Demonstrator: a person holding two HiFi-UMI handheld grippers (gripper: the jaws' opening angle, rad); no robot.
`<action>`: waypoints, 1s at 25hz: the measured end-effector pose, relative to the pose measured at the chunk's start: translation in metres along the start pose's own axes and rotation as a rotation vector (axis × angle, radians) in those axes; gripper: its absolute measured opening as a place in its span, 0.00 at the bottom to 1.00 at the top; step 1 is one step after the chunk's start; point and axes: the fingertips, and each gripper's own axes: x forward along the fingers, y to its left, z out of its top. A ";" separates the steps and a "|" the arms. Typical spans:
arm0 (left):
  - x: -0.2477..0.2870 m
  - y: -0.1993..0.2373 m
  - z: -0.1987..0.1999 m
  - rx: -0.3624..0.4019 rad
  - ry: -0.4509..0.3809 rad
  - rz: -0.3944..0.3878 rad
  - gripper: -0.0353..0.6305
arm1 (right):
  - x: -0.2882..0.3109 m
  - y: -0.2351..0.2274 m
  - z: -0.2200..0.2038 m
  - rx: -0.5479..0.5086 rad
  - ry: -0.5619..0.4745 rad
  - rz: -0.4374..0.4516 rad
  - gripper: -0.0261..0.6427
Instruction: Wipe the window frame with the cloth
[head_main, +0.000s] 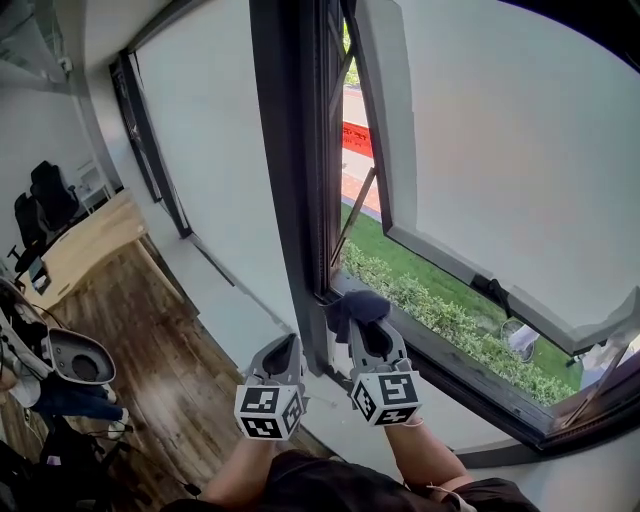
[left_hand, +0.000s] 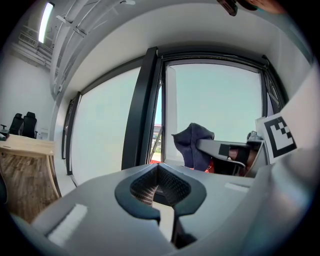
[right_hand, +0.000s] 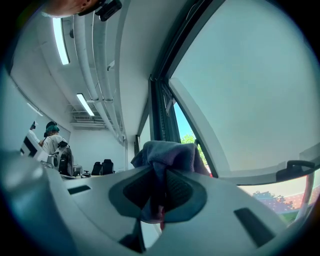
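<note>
- Right claw (head_main: 362, 325) clamped on cloth (head_main: 357, 306), at window frame (head_main: 296, 200) bottom corner (sash open beside it).
- Left claw (head_main: 287, 347) closed, empty, left of frame.
- Risk: cloth snags on frame, pulls free, drops outside.

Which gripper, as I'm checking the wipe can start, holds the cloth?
The right gripper: the dark cloth is pinched between its fingers. The left gripper has its fingers closed on nothing.

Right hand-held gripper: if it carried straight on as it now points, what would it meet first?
Its clamped cloth would likely touch the dark window frame first, near the corner of the opening; depth is unclear.
</note>
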 end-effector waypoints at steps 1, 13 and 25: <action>0.002 0.002 0.001 0.003 -0.001 -0.001 0.06 | 0.003 0.001 0.001 0.000 -0.003 0.004 0.11; 0.022 0.038 0.018 -0.002 -0.024 -0.015 0.06 | 0.060 0.000 0.037 -0.004 -0.050 0.022 0.11; 0.030 0.057 0.008 -0.045 -0.003 -0.034 0.06 | 0.111 -0.019 0.115 -0.119 -0.166 -0.012 0.11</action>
